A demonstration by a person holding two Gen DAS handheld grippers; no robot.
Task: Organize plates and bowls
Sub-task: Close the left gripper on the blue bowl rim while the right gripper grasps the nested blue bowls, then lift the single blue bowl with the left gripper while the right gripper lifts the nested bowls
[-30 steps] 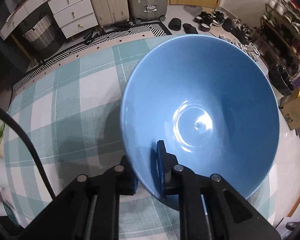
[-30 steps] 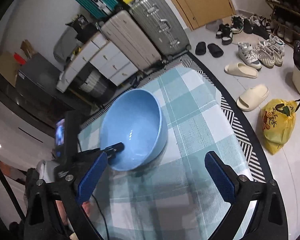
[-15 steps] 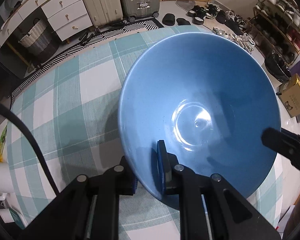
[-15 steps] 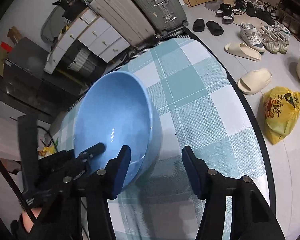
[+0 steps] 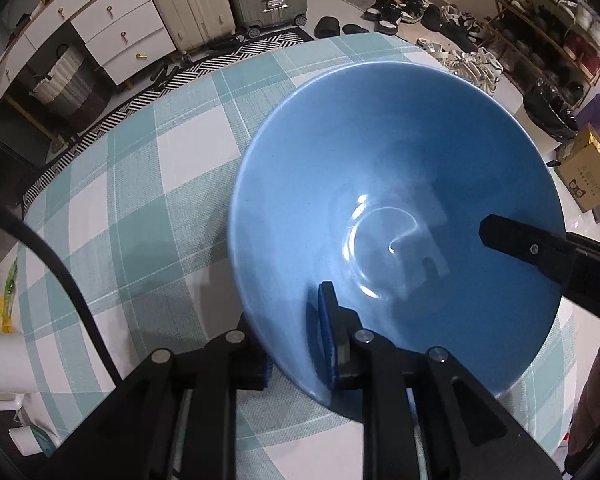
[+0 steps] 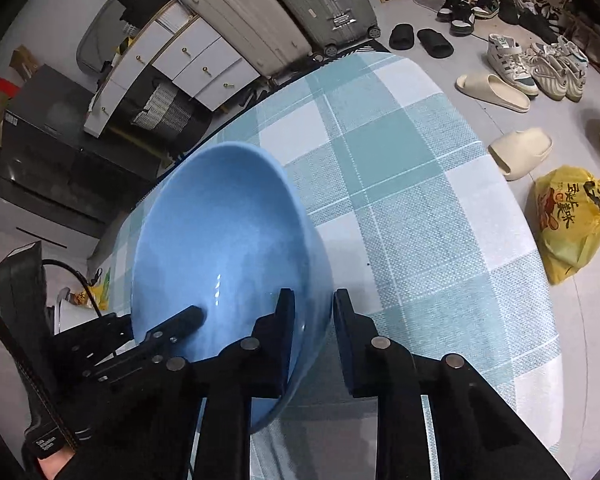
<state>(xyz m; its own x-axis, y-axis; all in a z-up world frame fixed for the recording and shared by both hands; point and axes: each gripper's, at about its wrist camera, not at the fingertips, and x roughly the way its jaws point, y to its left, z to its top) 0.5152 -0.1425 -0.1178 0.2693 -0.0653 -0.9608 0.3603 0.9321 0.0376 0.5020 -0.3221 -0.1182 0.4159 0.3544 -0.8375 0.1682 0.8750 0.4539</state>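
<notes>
Gripping blue bowl (image 5: 400, 184) rim | left tongs (image 5: 296, 344) clamped | right tongs (image 6: 312, 320) just closed on it

Plain blue bowl (image 5: 396, 184), teal-and-white checked tablecloth (image 5: 148, 184)

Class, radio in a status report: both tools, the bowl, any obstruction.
Left tool clamped on blue bowl rim. Right tool just closing, straddling opposite rim. Bowl tilted over checked tablecloth. Nothing in the way.
</notes>
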